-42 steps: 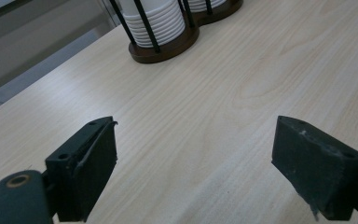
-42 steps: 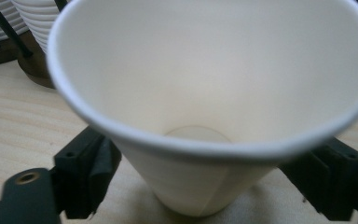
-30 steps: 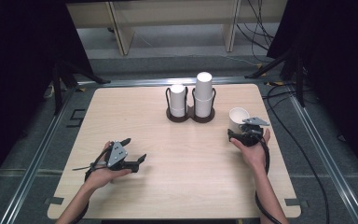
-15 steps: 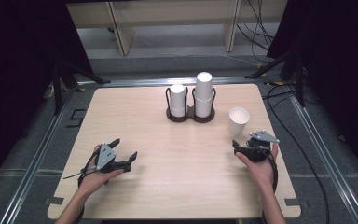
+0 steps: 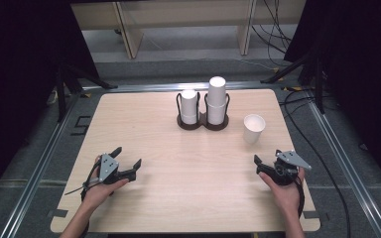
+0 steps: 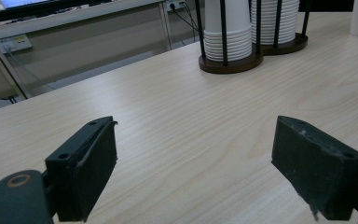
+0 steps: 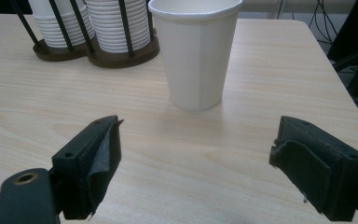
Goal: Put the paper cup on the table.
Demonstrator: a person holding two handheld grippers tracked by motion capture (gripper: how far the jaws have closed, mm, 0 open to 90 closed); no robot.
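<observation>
Right gripper (image 7: 198,163) resting near surface (image 5: 144,129) edge, jaws spread wide, gripping nothing. Left gripper (image 6: 193,168) idling likewise, jaws apart, empty. One paper cup (image 7: 196,49) standing upright beyond right gripper, beside holder. Likely featherweight, thin-walled, crushing easily; gripping gently mid-wall looking safest. Farther: one twin-ring cup holder (image 5: 202,121) keeping two stacks.

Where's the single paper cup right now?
In the high view the paper cup stands upright on the table's right side, just right of the cup holder and apart from it, ahead of the open right gripper.
</observation>
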